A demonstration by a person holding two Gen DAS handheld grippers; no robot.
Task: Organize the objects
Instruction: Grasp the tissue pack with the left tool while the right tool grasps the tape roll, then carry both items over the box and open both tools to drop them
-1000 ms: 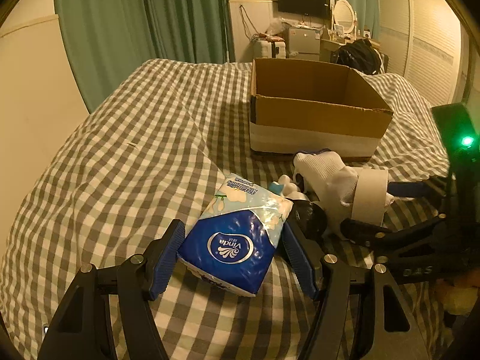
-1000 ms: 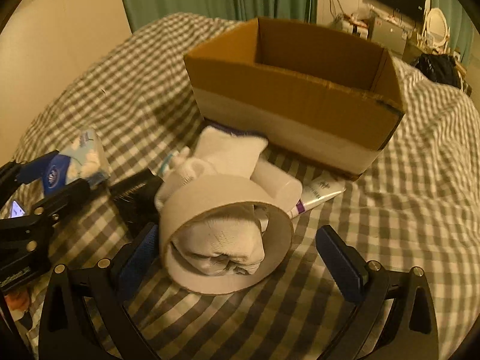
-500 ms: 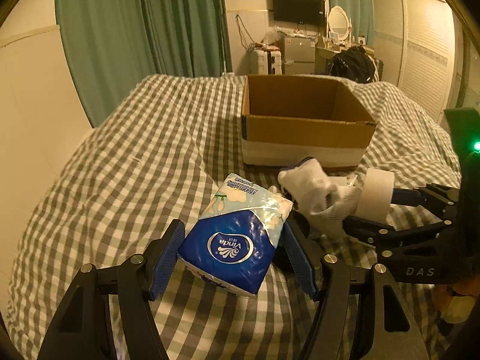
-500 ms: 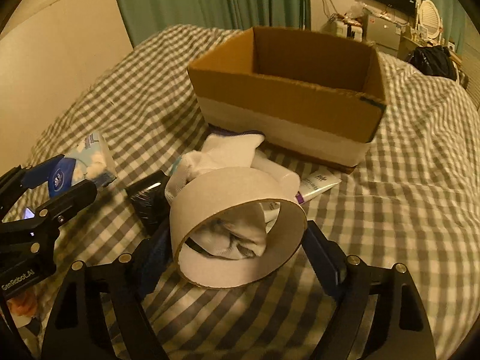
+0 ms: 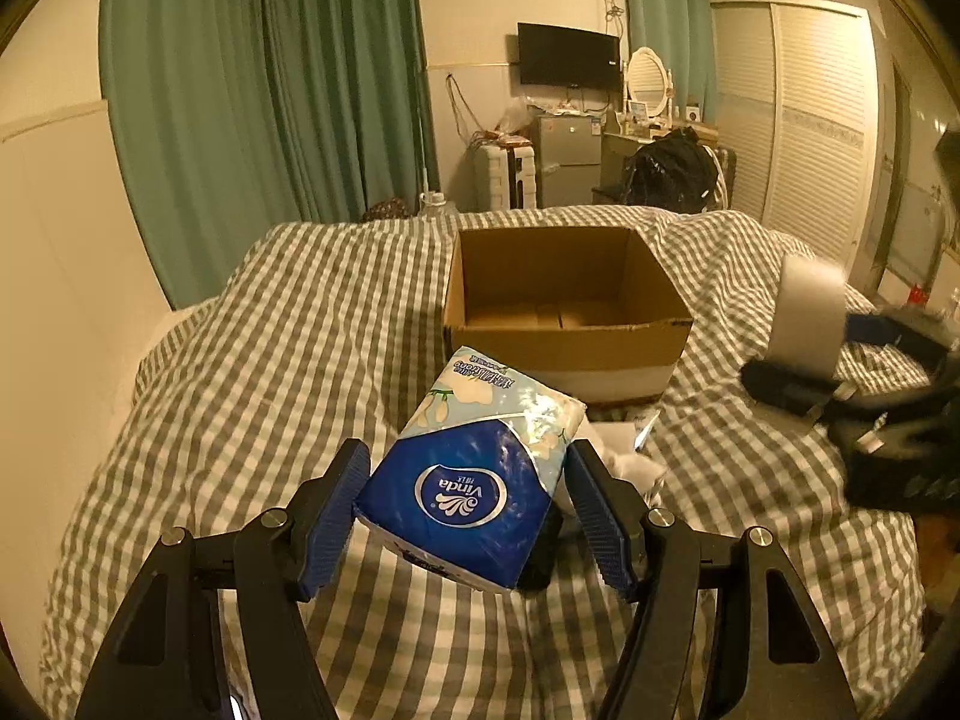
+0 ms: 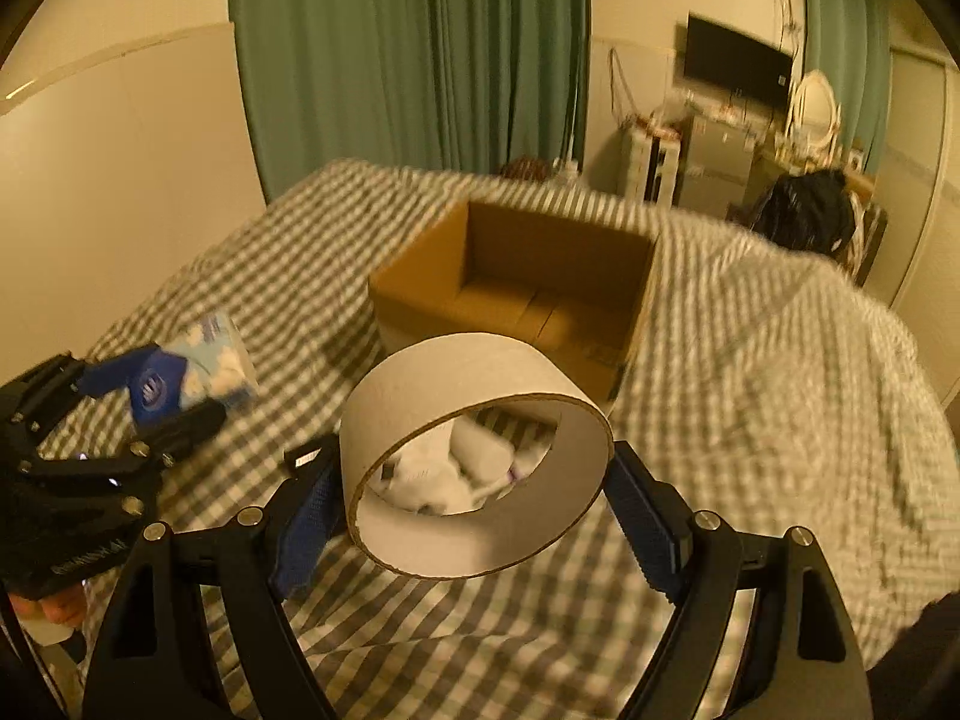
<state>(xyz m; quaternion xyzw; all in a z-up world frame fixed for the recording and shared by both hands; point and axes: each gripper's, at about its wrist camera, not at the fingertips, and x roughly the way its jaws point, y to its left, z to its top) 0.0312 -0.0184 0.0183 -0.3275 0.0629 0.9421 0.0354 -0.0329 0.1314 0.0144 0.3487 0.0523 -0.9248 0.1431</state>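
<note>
While checked bedspread (image 5: pixel 252 360) lies bare on every side of the open, empty cardboard box (image 5: pixel 564 300), the left gripper (image 5: pixel 465 510) clamps a tissue pack (image 5: pixel 474 468) and the right gripper (image 6: pixel 474 516) clamps a cardboard ring (image 6: pixel 474 396), both held above the bed short of the box's near rim.

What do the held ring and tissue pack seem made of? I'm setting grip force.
Ring: seemingly stiff cardboard, matte grey-white, with a raw brown cut edge. Tissue pack: glossy printed plastic film, judging by wrinkles and glare; likely soft inside, though its contents are hidden.
</note>
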